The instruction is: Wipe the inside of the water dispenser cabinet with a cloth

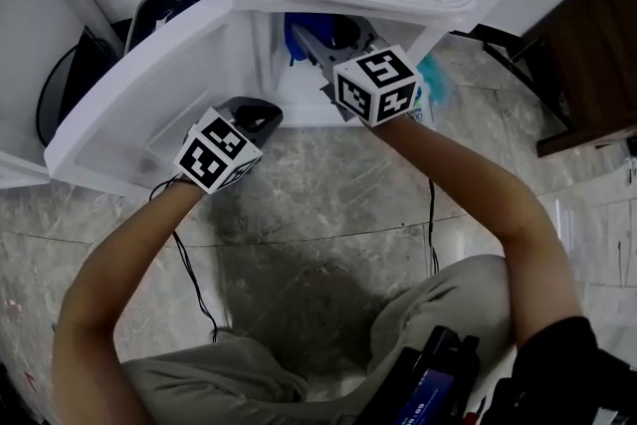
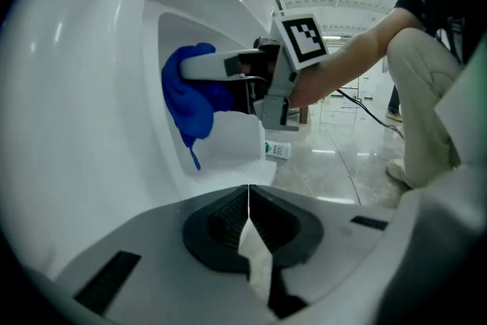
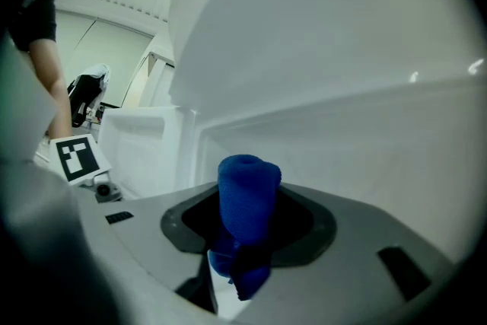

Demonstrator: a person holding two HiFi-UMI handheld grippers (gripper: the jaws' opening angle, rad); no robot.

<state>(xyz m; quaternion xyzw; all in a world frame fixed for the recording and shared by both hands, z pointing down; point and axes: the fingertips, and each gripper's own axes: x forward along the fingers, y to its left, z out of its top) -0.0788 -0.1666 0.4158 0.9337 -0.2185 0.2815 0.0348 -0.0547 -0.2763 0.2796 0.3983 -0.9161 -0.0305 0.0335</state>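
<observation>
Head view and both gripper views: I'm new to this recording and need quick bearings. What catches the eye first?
The bright blue cloth stands out, clamped in the right gripper inside the white dispenser cabinet. Next comes the left gripper, jaws shut and empty, beside the cabinet's open door at the left.

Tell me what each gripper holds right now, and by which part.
Right gripper clamps the blue cloth around its bunched middle, a rolled end poking out ahead. Left gripper is shut on nothing.
</observation>
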